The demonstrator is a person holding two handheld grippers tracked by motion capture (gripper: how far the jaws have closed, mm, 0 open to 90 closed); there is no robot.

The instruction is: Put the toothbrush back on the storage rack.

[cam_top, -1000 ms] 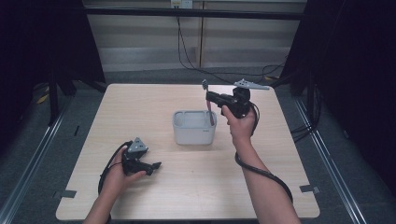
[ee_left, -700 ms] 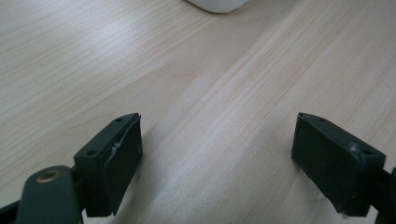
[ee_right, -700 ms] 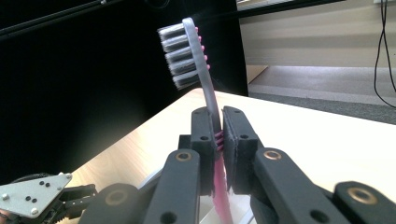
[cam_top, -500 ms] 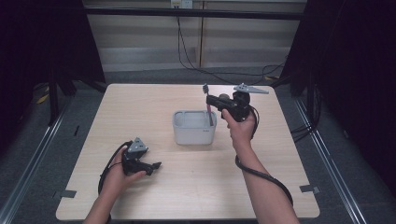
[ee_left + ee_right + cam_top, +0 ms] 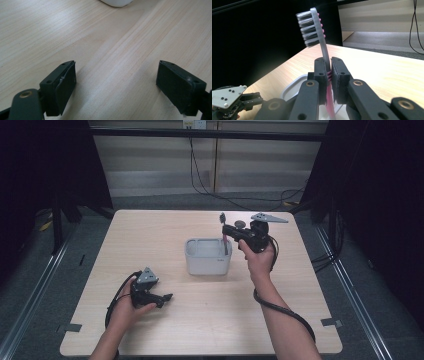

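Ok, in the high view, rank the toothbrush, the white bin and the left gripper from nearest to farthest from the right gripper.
1. Toothbrush: clamped upright between the jaws of the right gripper, bristles on top.
2. White bin: mid-table, directly below the toothbrush's handle end.
3. Left gripper: resting on the near left of the table, jaws open.

Grey-and-pink toothbrush [image 5: 322,45] upright, bristles up, above white bin [image 5: 207,256].
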